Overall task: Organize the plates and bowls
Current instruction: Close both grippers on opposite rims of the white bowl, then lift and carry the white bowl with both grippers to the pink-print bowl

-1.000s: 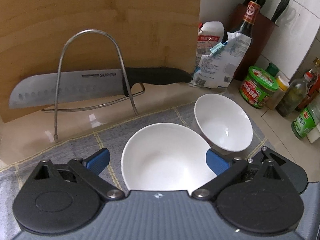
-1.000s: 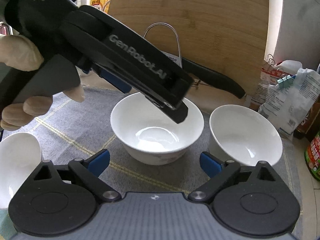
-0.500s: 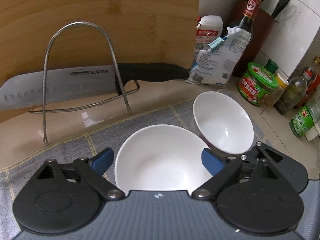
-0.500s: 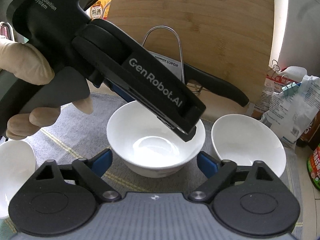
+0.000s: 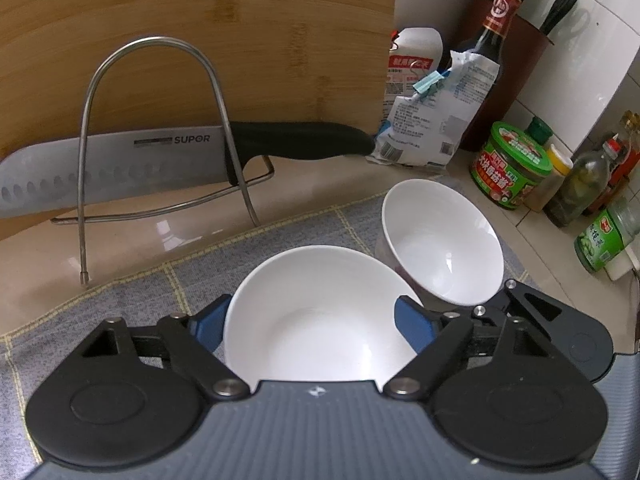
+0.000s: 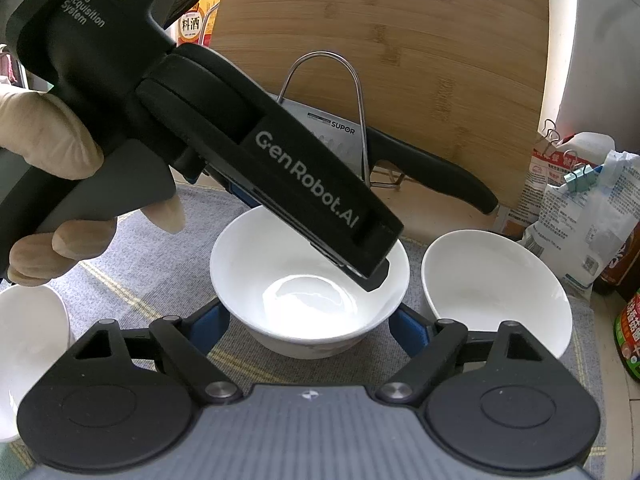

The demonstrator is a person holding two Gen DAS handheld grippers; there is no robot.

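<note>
White round ceramic bowl (image 5: 316,316) frame centre, straddled by left gripper (image 5: 310,322) and right gripper (image 6: 308,322), both spread wide, nothing gripped; likely aligning for lift.

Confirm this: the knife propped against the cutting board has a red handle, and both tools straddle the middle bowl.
Wrong on one detail: the knife has a black handle, not red, as the left wrist view shows. It is propped against the cutting board, and both tools straddle the middle bowl.

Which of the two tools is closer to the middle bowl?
Left. The left tool hangs over the middle bowl, its fingers astride the rim. The right tool sits just in front, open.
</note>
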